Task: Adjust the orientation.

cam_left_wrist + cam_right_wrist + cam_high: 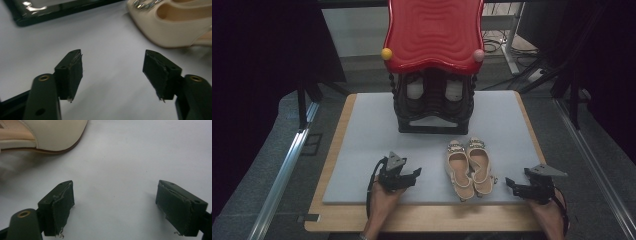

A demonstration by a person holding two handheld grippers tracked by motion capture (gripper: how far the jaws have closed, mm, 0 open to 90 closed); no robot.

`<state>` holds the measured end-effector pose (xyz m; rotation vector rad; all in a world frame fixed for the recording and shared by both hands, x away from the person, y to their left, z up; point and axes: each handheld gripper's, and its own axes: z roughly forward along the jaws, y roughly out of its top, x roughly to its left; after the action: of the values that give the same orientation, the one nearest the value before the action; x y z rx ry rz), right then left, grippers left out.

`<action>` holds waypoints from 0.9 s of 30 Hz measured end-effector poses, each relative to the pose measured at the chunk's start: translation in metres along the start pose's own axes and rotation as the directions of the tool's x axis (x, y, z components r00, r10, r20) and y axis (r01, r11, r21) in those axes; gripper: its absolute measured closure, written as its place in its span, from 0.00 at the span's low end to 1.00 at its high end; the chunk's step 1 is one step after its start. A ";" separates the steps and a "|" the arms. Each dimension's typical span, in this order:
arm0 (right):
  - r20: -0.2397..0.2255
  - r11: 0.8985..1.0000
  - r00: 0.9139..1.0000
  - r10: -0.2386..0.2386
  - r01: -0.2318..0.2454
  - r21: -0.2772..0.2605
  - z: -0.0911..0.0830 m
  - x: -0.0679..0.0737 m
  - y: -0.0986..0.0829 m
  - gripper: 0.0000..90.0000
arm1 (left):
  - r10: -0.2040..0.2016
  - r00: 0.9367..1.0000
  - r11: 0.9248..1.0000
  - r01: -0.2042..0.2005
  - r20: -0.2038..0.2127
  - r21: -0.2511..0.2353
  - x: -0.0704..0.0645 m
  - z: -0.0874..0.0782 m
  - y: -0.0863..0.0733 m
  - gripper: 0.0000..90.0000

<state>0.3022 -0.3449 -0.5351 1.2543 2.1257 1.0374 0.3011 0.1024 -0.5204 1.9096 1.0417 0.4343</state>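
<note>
I hold my left gripper [404,176] and right gripper [518,186] wide open and empty, flanking the cream shoes [469,167] on the grey mat [362,150], ready to pick them up

red-roofed rack [433,75], grey mat [362,150], table [332,220]

A lab-like recording space — black curtains [257,45], metal rails [282,175], floor cables [494,45] around a padded table [332,220].

Cream shoes [469,167], grey mat [367,150], black rack [432,102] with red rippled top [434,30].
</note>
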 end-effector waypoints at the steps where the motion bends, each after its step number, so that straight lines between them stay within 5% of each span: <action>1: -0.002 1.000 1.000 -0.015 0.015 -0.005 0.001 0.001 -0.001 0.14 | 0.008 1.000 1.000 -0.008 0.008 -0.001 -0.003 0.004 0.005 0.41; 3: 0.007 0.999 0.999 -0.044 0.044 -0.010 0.002 0.003 -0.003 0.12 | 0.017 0.999 1.000 -0.016 0.034 -0.001 -0.007 0.011 0.014 0.46; 12: -0.001 0.998 0.999 -0.043 0.043 -0.041 0.003 0.001 -0.007 0.11 | 0.033 0.992 0.999 -0.034 0.118 0.006 -0.027 0.046 0.043 0.58; 27: -0.002 0.998 0.999 -0.042 0.042 -0.054 0.003 0.001 -0.008 0.11 | 0.052 0.993 0.997 -0.058 0.102 0.051 -0.032 0.088 0.053 0.61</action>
<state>0.2998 -0.3453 -0.5435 1.1782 2.1033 1.0726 0.3658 0.0162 -0.5204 1.9907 0.9452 0.3403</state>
